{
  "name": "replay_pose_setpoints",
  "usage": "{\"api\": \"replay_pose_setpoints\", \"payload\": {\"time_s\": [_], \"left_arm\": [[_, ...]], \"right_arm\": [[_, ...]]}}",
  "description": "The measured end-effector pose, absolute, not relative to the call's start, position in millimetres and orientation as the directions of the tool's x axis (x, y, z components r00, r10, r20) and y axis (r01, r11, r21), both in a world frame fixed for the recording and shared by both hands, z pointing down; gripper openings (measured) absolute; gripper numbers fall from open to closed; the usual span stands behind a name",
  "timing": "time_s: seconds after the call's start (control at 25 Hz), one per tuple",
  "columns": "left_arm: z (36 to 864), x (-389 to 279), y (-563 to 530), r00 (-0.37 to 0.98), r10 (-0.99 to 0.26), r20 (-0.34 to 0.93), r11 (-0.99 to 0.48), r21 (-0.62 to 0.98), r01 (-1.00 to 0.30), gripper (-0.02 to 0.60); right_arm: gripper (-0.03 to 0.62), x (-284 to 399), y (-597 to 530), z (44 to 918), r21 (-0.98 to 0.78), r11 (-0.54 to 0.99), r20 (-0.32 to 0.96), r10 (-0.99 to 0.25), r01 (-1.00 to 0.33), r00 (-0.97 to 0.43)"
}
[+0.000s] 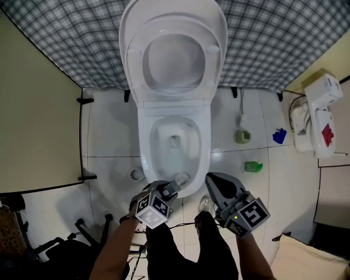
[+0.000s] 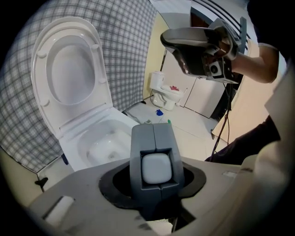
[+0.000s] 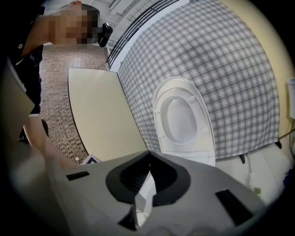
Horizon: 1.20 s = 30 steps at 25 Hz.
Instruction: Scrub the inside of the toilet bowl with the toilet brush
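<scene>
Two closed tongs grip nothing: left tongs and right tongs beside the open toilet bowl, lid raised

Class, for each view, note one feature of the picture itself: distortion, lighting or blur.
Head view: even light, no hard shadows on the floor tiles; left gripper view: fisheye curves the raised toilet lid, corners black; right gripper view: the checked cloth bulges, edges dark.
</scene>
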<state>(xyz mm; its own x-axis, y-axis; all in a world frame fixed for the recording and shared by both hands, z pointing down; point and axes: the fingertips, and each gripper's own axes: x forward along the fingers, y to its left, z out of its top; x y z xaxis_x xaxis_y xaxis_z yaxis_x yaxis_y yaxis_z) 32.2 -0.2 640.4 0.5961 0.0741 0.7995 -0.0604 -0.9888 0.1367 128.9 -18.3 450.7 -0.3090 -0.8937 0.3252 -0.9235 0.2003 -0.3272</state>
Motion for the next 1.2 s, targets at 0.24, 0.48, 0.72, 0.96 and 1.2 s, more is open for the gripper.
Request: {"api": "replay_pose_setpoints", "payload": {"time_s": [0.24, 0.48, 0.72, 0.96, 1.2], "left_arm": [[645, 1, -18, 0.51, 0.035, 0.86, -0.989, 0.102, -0.104, 0.183], [646, -18, -42, 0.433, -0.062, 0.899, -0.979, 0.028, -0.2, 0.179], [650, -21, -62, 0.376, -0.159, 0.913, -0.947, -0.034, -0.318, 0.178], [656, -25, -93, 0.309, -0.275, 0.91, -0.879, -0.107, -0.464, 0.178], [657, -22, -128, 0.289, -0.361, 0.887, -0.802, -0.137, -0.582, 0.174]], "right_arm": [[0.0, 122, -29, 455, -0.328, 0.222, 0.327, -0.885, -0.918, -0.331], [0.0, 122, -40, 452, -0.321, 0.249, 0.306, -0.886, -0.914, -0.349], [0.0, 130, -39, 456, -0.331, 0.247, 0.297, -0.889, -0.911, -0.349], [0.0, 141, -41, 463, -0.336, 0.252, 0.309, -0.881, -0.908, -0.359], [0.0, 158, -52, 468, -0.323, 0.269, 0.316, -0.873, -0.907, -0.372]]}}
